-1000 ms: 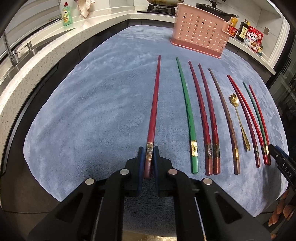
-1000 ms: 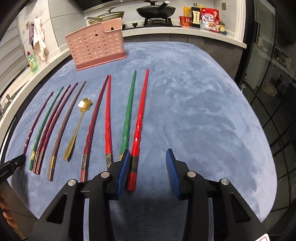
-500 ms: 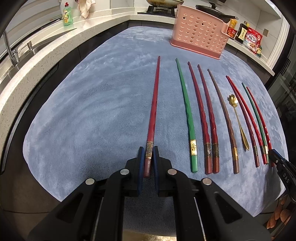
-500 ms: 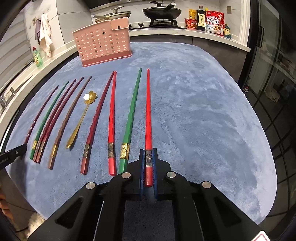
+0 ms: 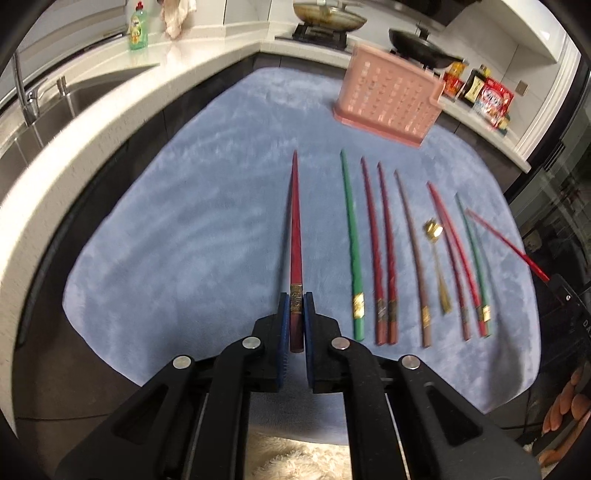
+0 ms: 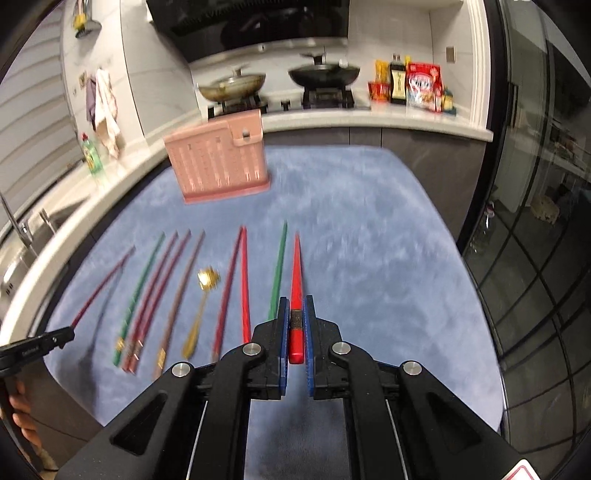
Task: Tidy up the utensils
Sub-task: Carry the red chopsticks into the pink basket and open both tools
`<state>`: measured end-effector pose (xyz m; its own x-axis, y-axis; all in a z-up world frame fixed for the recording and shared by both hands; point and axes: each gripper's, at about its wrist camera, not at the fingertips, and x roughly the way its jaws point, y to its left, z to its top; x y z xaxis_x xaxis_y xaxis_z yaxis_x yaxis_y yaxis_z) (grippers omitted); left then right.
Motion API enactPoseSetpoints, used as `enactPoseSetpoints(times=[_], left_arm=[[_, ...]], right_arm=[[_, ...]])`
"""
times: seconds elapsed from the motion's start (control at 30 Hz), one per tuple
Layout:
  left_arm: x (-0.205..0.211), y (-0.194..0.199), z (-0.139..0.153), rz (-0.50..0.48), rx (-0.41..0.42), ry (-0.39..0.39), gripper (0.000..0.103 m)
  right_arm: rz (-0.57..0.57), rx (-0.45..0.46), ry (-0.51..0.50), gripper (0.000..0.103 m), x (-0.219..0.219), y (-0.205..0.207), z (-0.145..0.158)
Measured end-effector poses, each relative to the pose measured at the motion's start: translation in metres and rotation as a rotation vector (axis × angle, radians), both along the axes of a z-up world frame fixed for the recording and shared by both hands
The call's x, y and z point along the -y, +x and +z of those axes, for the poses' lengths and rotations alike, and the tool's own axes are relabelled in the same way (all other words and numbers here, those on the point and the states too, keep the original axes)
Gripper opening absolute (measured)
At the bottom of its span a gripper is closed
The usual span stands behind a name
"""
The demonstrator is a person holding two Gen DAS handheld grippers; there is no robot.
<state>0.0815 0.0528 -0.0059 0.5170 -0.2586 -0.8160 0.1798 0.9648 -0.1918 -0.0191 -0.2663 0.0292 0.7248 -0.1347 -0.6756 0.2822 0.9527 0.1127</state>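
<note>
Red chopstick (image 6: 296,280) clamped level in right gripper (image 6: 296,325), raised.

Home kitchen. Gas hob at the back with a steel wok (image 6: 232,85) and a black frying pan (image 6: 324,73) on the burners, dark range hood (image 6: 255,22) above. Pale stone counter (image 5: 110,99) wraps round to a steel sink with a chrome tap (image 5: 26,94). Green dish-soap bottle (image 5: 139,26), sauce bottles and red snack packets (image 6: 423,86) on it, cloth (image 6: 105,110) hung on the wall.
</note>
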Motion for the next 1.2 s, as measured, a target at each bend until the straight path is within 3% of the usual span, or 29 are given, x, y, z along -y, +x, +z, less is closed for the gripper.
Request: enactPoseSetpoints(times=[0.43, 0.87, 1.2], left_arm=[[0.006, 0.066, 0.106, 0.025, 0.249, -0.001, 0.007], [0.040, 0.153, 0.183, 0.019, 0.383, -0.038, 0.007], [0.069, 0.185, 0.265, 0.025, 0.620, -0.194, 0.007]], right_arm=[[-0.024, 0.197, -0.006, 0.007, 0.048, 0.060, 0.086], [0.022, 0.354, 0.053, 0.007, 0.071, 0.137, 0.154], [0.030, 0.563, 0.120, 0.007, 0.076, 0.201, 0.194]])
